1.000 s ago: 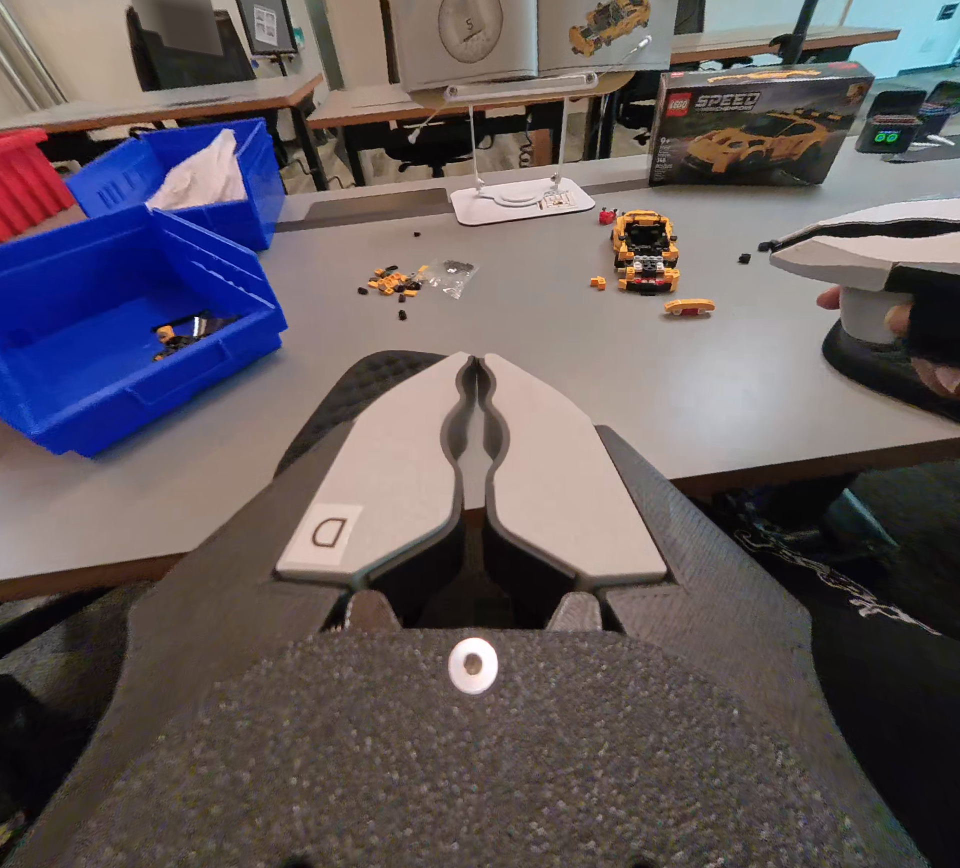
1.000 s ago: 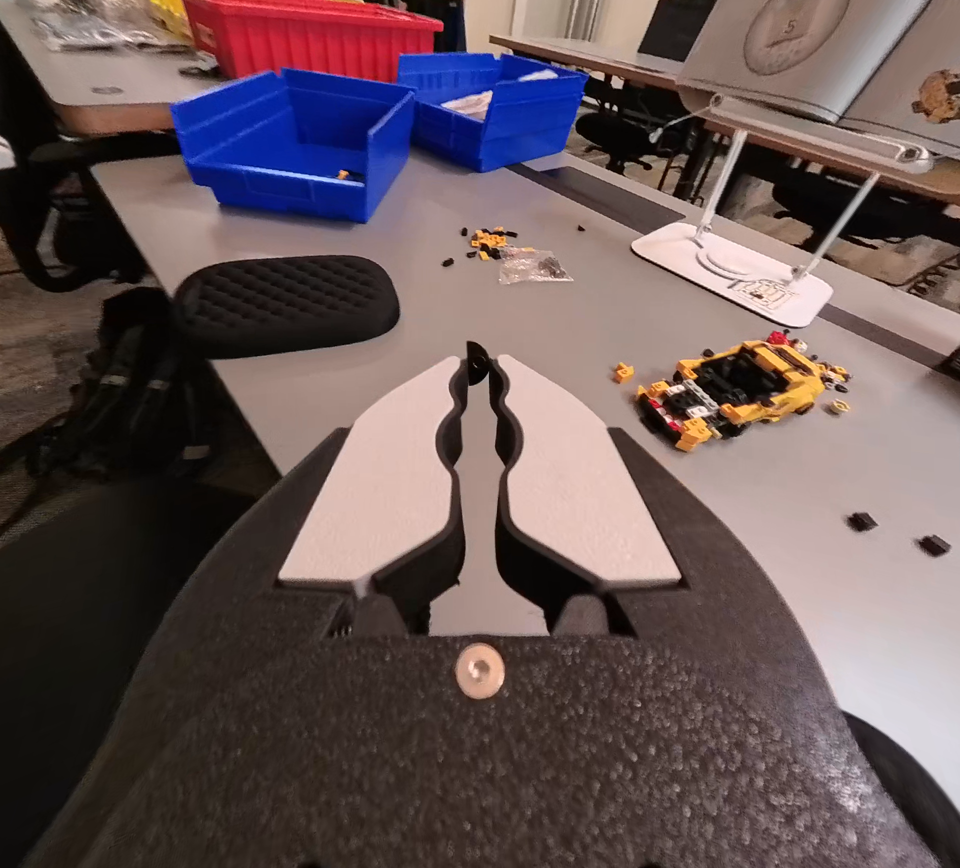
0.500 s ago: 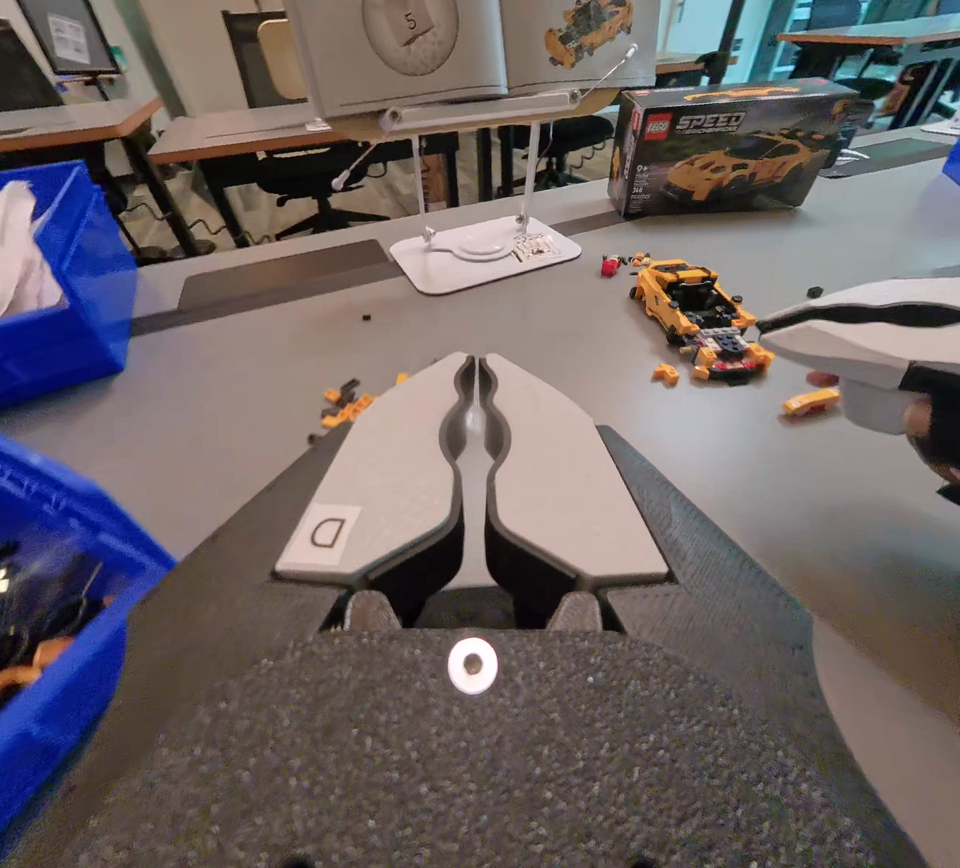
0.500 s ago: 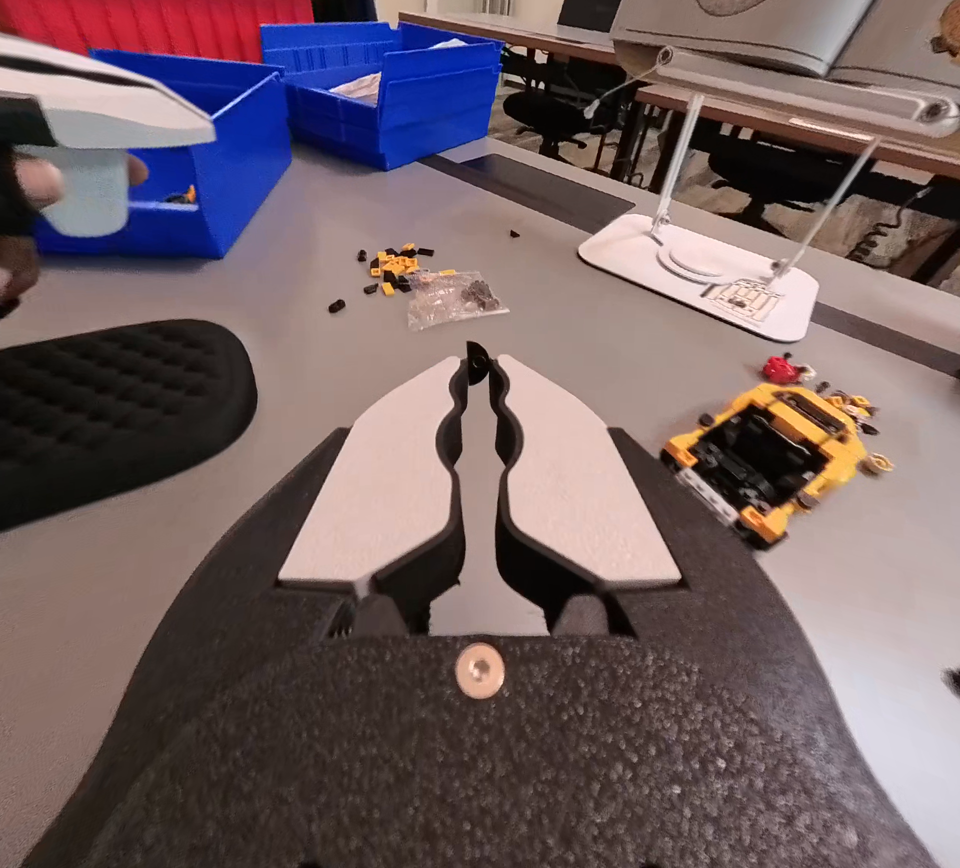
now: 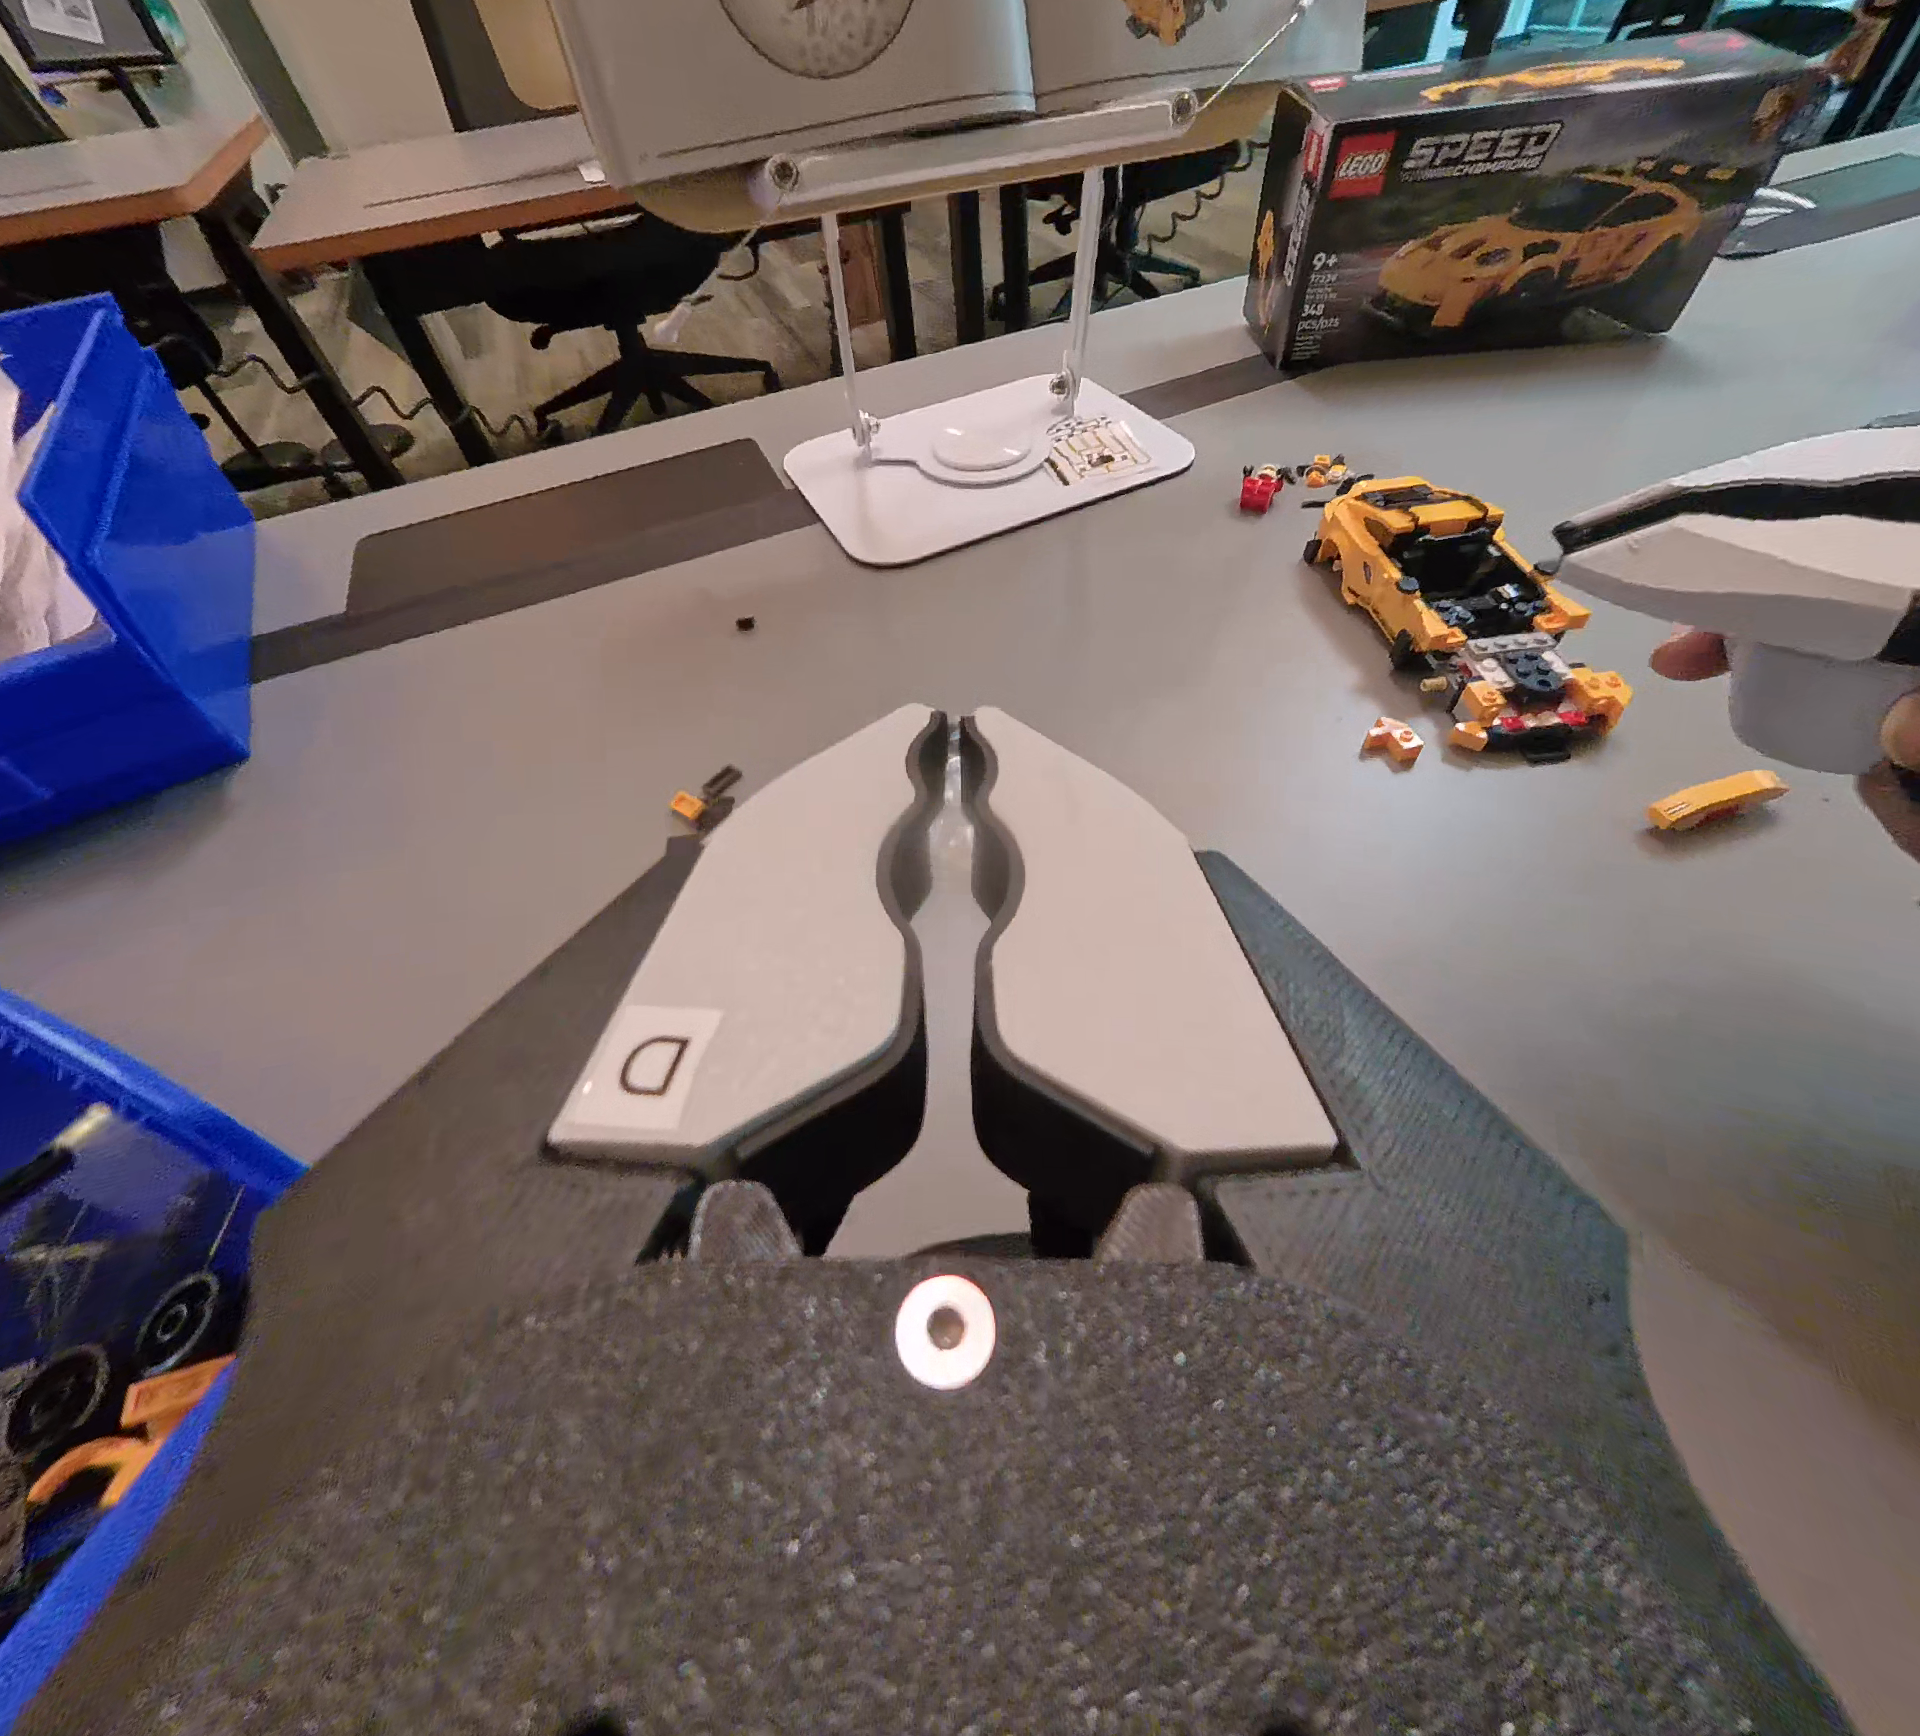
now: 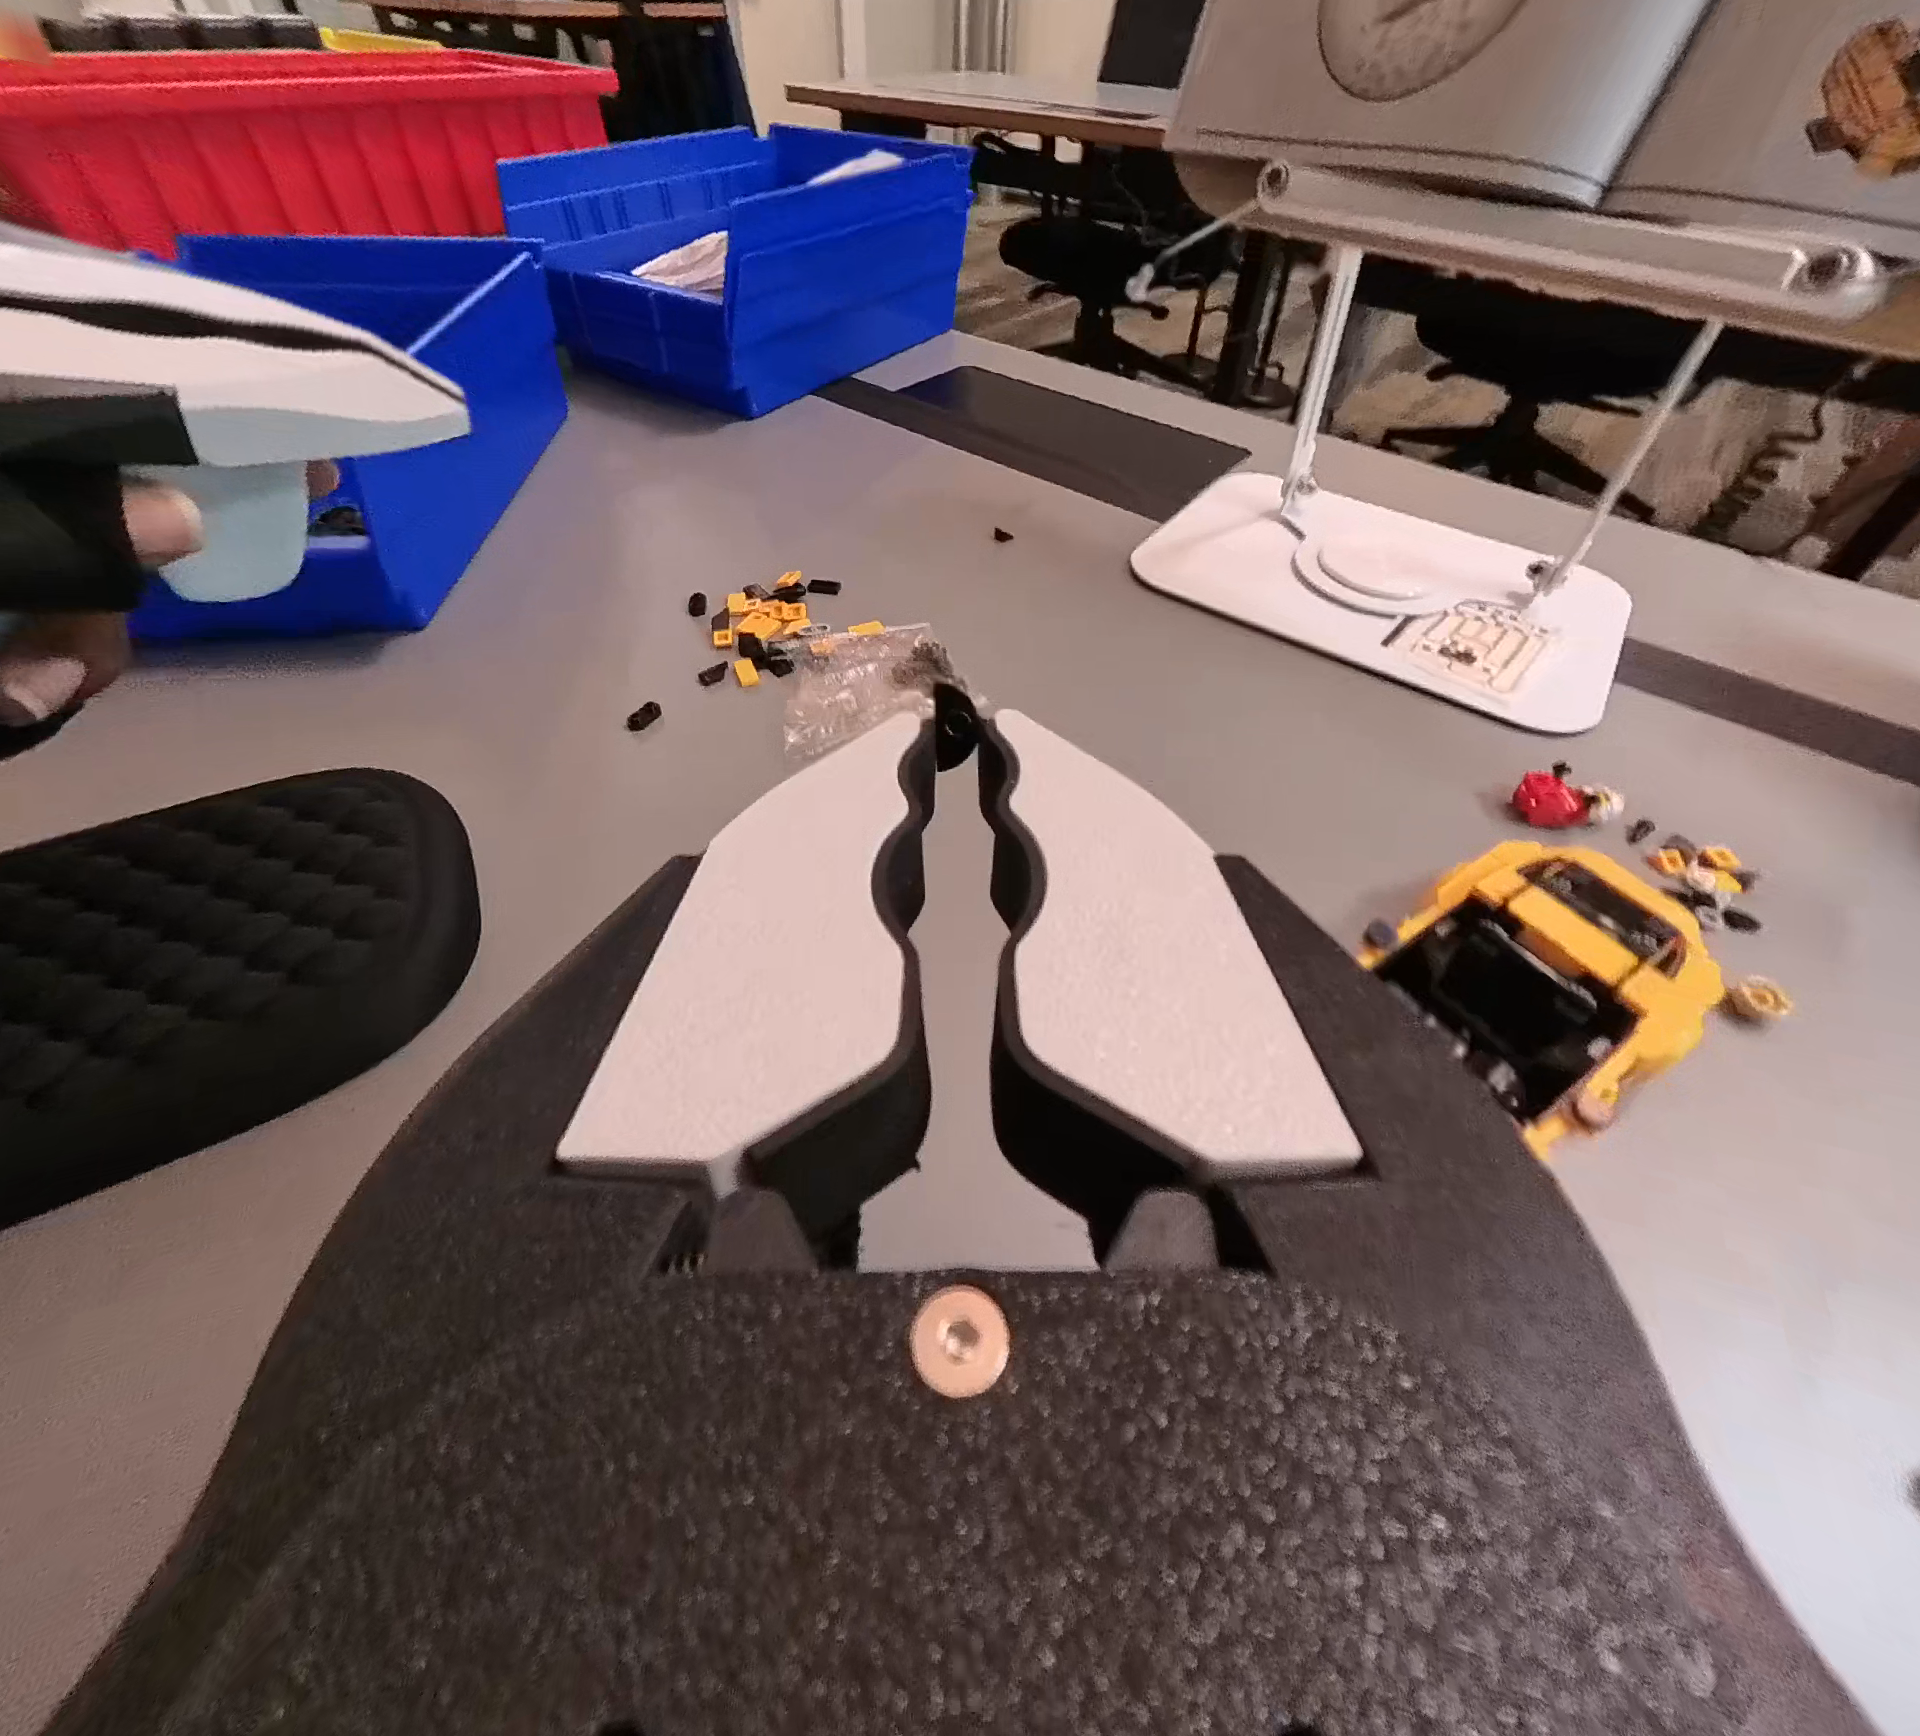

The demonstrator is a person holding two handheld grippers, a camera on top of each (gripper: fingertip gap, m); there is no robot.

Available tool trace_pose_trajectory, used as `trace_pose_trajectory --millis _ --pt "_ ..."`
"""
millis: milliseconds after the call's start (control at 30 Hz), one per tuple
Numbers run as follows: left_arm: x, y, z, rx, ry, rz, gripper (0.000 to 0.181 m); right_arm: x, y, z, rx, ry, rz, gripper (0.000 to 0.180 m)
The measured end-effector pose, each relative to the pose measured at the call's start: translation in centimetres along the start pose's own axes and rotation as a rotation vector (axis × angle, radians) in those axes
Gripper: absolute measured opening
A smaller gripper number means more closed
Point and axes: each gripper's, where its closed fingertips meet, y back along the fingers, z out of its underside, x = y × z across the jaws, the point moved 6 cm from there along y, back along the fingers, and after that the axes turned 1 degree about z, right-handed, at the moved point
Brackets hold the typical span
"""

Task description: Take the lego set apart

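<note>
The yellow lego car [image 5: 1455,606], roof off and partly stripped, sits on the grey table [image 5: 1143,730]; it also shows in the right wrist view [image 6: 1538,980]. My left gripper [image 5: 956,720] is shut and empty, over the table left of the car. My right gripper [image 6: 951,725] is shut on a small black lego piece [image 6: 951,736] at its tips. In the left wrist view the right gripper [image 5: 1558,543] hovers beside the car's right side. A yellow curved piece [image 5: 1714,798] and a small orange piece [image 5: 1392,736] lie near the car.
Loose yellow and black pieces [image 6: 769,626] and a clear bag [image 6: 862,689] lie mid-table. Blue bins [image 6: 436,398] [image 6: 769,252] and a red bin [image 6: 260,138] stand left. A black pad [image 6: 187,959], a manual stand [image 5: 987,471] and the set's box [image 5: 1507,221] are also here. One gripper's finger ends stand about 15 cm off the other's. The yellow lego car [image 5: 1455,606] lies some 15 cm from my right tips, 30 cm from my left tips.
Both grippers have moved forward from the table's near edge over the table, closer to the car. Their jaws have stayed shut, the right one still on the black piece.
</note>
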Motion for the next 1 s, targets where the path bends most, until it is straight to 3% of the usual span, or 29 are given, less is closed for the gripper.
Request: trace_pose_trajectory --millis 333,600,1000 --pt "0.2 0.0 3.5 -0.063 -0.008 -0.035 0.002 1.0 2.3 3.0 -0.079 0.004 0.070 0.007" --pt "-2.3 -0.7 4.1 -0.126 -0.010 -0.165 0.007 -3.3 -3.9 0.8 -0.147 0.103 -0.299 0.007" --pt "-3.8 0.1 5.6 -0.076 -0.079 -0.043 0.006 -8.7 -10.9 2.7 -0.222 0.152 -0.221 0.007"
